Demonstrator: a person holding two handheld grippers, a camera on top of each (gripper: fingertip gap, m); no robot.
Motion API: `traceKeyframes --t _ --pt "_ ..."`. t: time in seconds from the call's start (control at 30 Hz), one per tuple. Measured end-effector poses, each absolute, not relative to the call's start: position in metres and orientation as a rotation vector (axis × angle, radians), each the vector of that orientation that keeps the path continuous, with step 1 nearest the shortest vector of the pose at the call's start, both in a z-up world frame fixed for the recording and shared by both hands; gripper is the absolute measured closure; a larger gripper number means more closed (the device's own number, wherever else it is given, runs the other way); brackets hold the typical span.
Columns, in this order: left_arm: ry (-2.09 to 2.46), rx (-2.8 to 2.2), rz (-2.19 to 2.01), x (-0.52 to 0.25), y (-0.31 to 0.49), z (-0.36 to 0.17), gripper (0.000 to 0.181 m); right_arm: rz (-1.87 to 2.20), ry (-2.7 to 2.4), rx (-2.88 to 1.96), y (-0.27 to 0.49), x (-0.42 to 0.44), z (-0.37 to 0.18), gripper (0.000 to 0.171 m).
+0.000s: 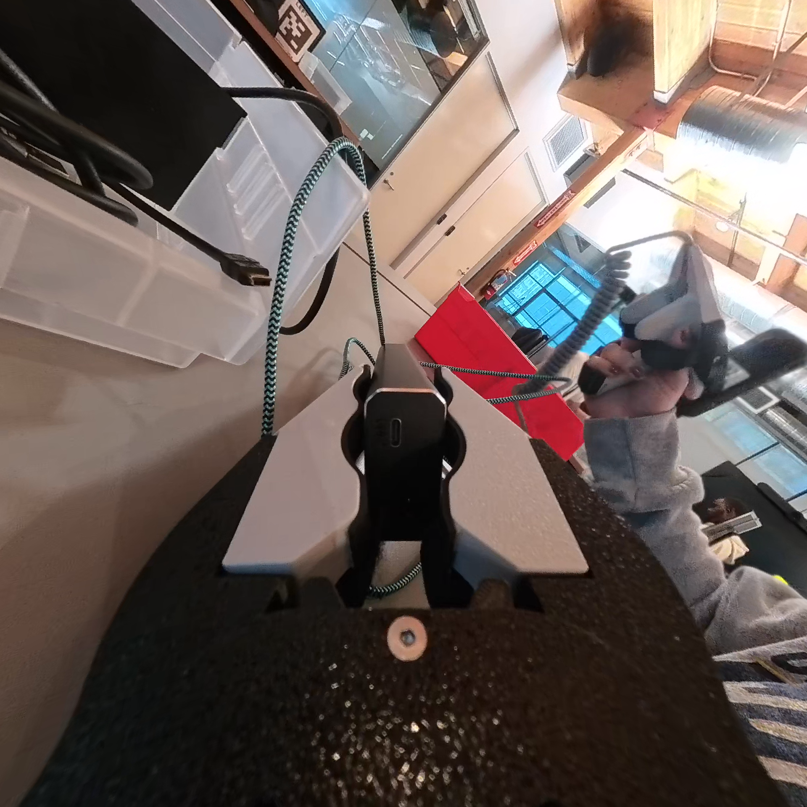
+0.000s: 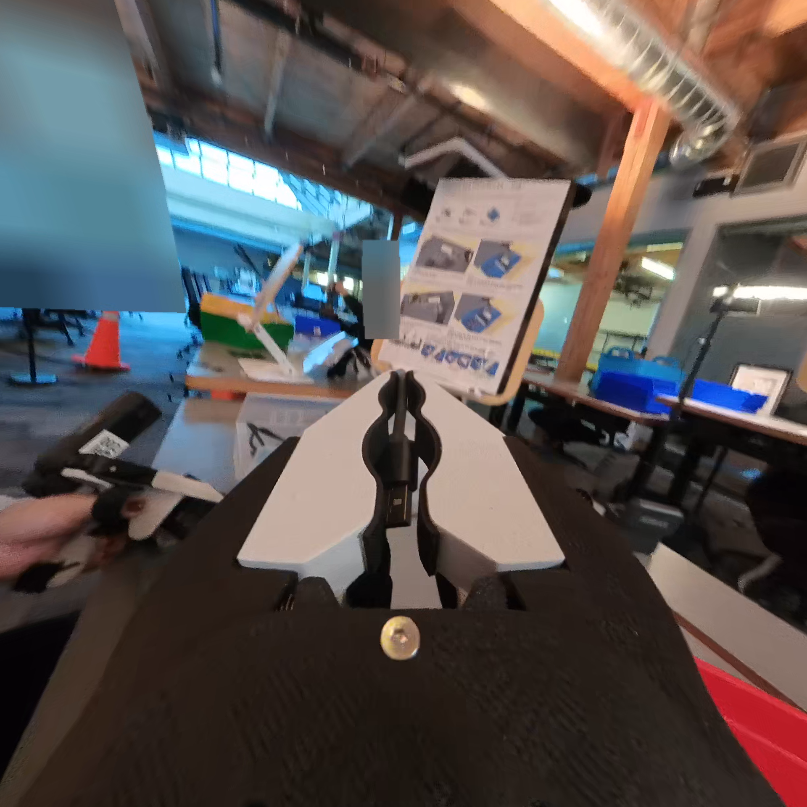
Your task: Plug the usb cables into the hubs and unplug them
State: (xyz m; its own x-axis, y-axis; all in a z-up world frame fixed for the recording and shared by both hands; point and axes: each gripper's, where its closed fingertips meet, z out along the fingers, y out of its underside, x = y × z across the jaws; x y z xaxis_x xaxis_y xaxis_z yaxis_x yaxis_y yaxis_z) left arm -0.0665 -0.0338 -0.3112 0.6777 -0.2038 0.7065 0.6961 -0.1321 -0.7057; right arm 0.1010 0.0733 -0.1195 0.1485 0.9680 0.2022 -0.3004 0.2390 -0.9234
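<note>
The fingers [image 1: 305, 458] of the left gripper [image 1: 404, 384] are clenched on a dark grey USB hub [image 1: 404, 419], which stands lengthwise between them with its end face and a small oval port turned toward the camera. In this left wrist view a teal-and-black braided cable [image 1: 279, 314] loops up from beside the hub, arches over the corner of a clear plastic bin [image 1: 131, 284] and drops back down behind the hub; a further stretch of it runs off to the right, toward the right gripper [image 1: 681, 323], held up in a person's hand [image 1: 629, 393] with a grey sleeve. A black cable plug [image 1: 246, 270] hangs loose in front of the bin. The bin sits on a pale worktop [image 1: 87, 436], and a red box [image 1: 493, 349] lies farther back.

In the right wrist view, the right gripper's fingers [image 2: 314, 480] are pinched shut on a black USB cable [image 2: 399, 463]: the cord is nipped at the fingertips, and the plug's metal end points back toward the camera, free in the gap. The left gripper [image 2: 109, 463] shows at the lower left, blurred, well apart from the plug. An illustrated board [image 2: 476, 279] stands beyond the fingertips, and an orange cone [image 2: 104, 340] is on the floor at left.
</note>
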Motion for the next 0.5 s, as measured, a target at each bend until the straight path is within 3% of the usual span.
traceKeyframes --t 0.13,0.4,0.5 --pt "-0.424 -1.517 -0.817 -0.066 -0.034 -0.311 0.154 0.902 -1.139 -0.964 0.086 0.075 -0.116 0.169" --pt "-0.423 -1.516 -0.819 -0.066 -0.034 -0.312 0.154 0.543 -1.174 -0.855 0.108 0.05 -0.026 0.169" --pt "-0.423 -1.515 -0.819 -0.066 -0.034 -0.312 0.154 0.53 -1.149 -0.913 0.112 0.049 -0.023 0.169"
